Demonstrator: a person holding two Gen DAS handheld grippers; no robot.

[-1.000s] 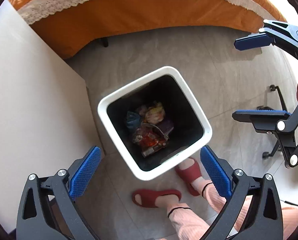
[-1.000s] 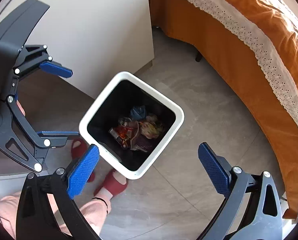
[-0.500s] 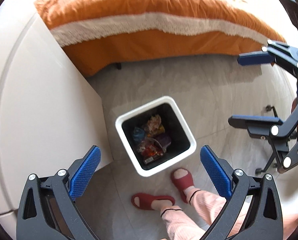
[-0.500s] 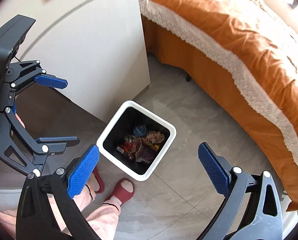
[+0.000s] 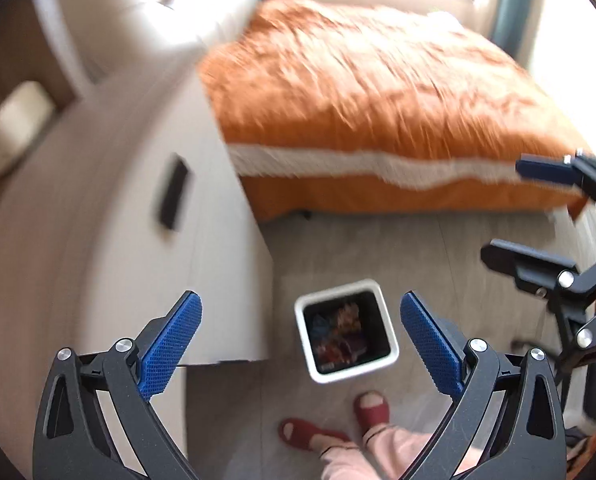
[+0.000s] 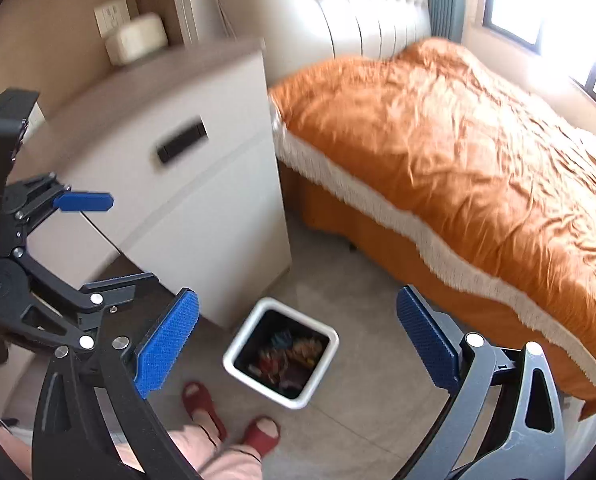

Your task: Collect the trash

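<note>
Both the left gripper [image 5: 300, 340] and the right gripper [image 6: 298, 338] are spread wide and hold nothing. Well below them, the white bin [image 6: 280, 363] of wrappers [image 5: 340, 338] stands by the 2 red slippers [image 6: 233, 414], just beside the nightstand [image 6: 201, 196], roughly midway between grippers.

blur: left wrist view smeared | trash [image 6: 287, 356] in bin [image 6: 237, 344]: items unreadable | person: cut off above shins
</note>
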